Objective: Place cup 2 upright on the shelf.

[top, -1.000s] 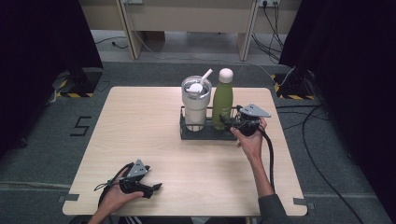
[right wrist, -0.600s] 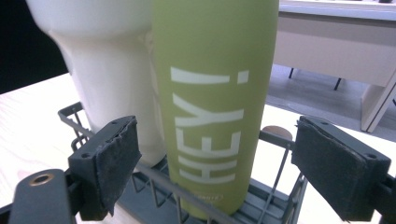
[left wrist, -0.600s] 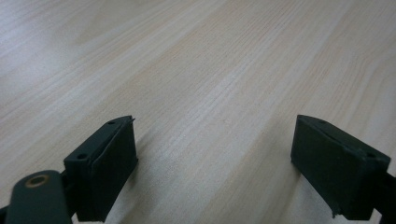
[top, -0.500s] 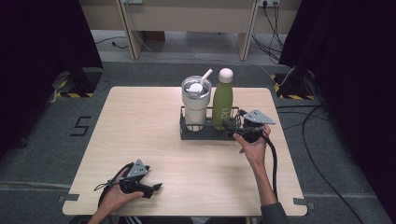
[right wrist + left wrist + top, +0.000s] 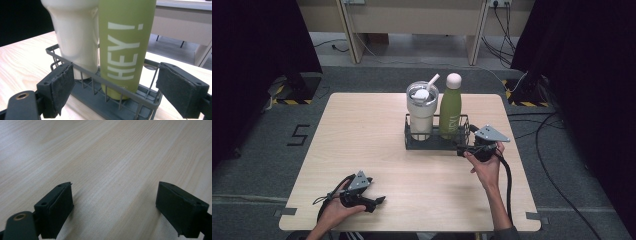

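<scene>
green bottle (image 5: 450,106) upright in wire rack (image 5: 412,142) mid-table beside white tumbler (image 5: 422,110) | right gripper (image 5: 464,148) jaws spread just off rack's right end, likely lining up on the bottle | left gripper (image 5: 374,201) spread, parked on table (image 5: 362,135) near front edge, seemingly idle

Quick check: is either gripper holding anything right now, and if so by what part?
Nothing is held. The right gripper is open, jaws either side of the wire basket end. The left gripper is open over bare table.
</scene>
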{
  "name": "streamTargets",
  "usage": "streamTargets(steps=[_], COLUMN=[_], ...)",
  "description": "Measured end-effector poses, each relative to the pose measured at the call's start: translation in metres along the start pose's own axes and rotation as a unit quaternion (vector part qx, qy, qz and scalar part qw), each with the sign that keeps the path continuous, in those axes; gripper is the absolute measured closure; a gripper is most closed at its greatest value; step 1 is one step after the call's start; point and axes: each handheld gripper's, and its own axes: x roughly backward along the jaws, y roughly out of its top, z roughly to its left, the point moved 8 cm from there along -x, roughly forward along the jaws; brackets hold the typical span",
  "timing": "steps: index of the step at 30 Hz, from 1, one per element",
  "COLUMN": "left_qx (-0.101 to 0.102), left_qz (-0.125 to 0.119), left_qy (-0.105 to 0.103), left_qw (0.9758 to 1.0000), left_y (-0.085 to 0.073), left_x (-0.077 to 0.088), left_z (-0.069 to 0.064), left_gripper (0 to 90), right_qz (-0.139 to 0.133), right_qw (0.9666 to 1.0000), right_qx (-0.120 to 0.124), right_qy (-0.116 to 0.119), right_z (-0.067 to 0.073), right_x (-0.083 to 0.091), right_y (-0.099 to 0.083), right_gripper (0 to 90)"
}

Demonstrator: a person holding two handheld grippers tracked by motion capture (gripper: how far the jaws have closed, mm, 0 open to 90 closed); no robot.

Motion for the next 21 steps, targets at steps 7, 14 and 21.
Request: streamTargets(steps=[7, 14, 21], left_qx=[0.000, 0.000, 0.000], left_qz=[0.000, 0.000, 0.000], left_qy=[0.000, 0.000, -0.001], left_qw=[1.0000, 1.0000, 1.0000], left_y=[0.000, 0.000, 0.000], left_x=[0.000, 0.000, 0.000], left_z=[0.000, 0.000, 0.000], left_gripper=[13.5, 13.5, 13.5], right_qz=[0.000, 0.001, 0.004], right_qw=[1.0000, 1.0000, 0.9999], right_qx=[-0.002, -0.004, 0.000], right_qy=[0.006, 0.009, 0.014], right_z=[0.003, 0.007, 0.015], right_x=[0.005, 0.009, 0.015], right_y=[-0.005, -0.008, -0.012], right_gripper=[15.1, 15.1, 15.1])
